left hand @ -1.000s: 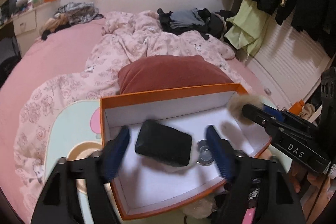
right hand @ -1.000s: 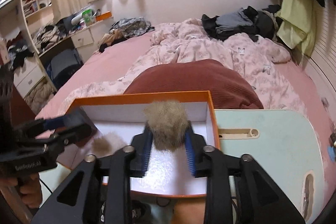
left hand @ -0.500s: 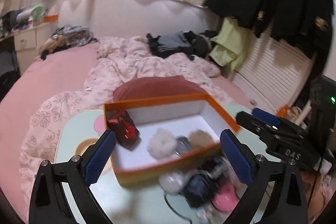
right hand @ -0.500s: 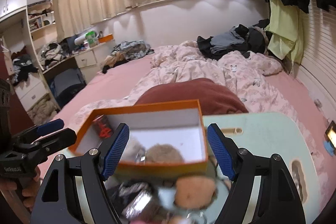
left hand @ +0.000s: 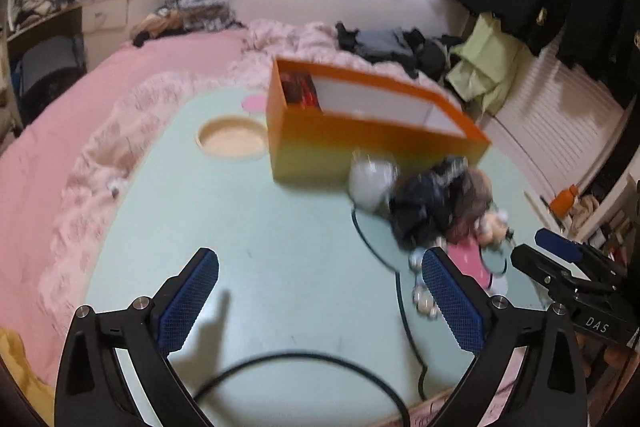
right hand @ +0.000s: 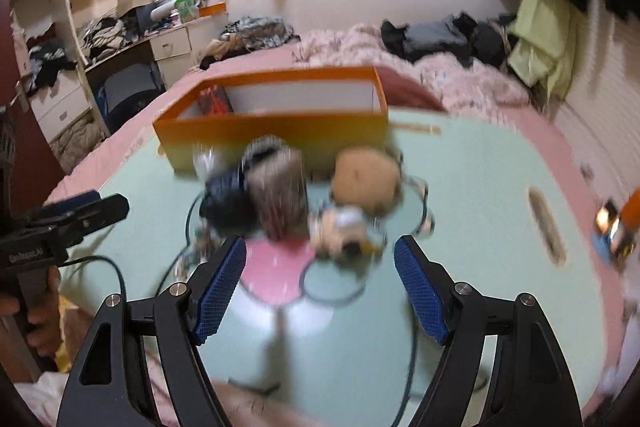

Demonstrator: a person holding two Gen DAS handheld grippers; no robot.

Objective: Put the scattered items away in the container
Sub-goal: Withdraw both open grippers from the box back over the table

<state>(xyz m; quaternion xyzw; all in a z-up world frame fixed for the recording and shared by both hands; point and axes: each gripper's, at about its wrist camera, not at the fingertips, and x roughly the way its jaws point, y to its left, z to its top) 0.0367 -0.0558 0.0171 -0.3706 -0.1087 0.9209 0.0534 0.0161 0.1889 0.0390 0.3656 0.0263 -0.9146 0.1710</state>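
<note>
An orange box (left hand: pixel 360 139) (right hand: pixel 280 135) with a white inside stands on the far part of a mint green table (left hand: pixel 260 227); a red item (left hand: pixel 298 93) leans in its left end. A blurred pile lies in front of it: a dark bundle (left hand: pixel 424 203), a brown pouch (right hand: pixel 280 187), a tan fluffy ball (right hand: pixel 366 175), a small plush toy (right hand: pixel 344 227) and a pink piece (right hand: pixel 276 267). My left gripper (left hand: pixel 320 261) is open over bare table, left of the pile. My right gripper (right hand: pixel 320 253) is open just short of the plush toy, holding nothing.
A black cable (left hand: pixel 304 363) loops over the near table. A round recess (left hand: pixel 232 139) sits left of the box, a slot (right hand: pixel 546 223) at the right. A pink bed with a rumpled quilt (right hand: pixel 460 83) and clothes surrounds the table. A hand (right hand: pixel 36 323) holds the left gripper's handle.
Both grippers have drawn back from over the box to the near table. The right one let go of the tan fur ball and opened. The left jaws opened wider.
</note>
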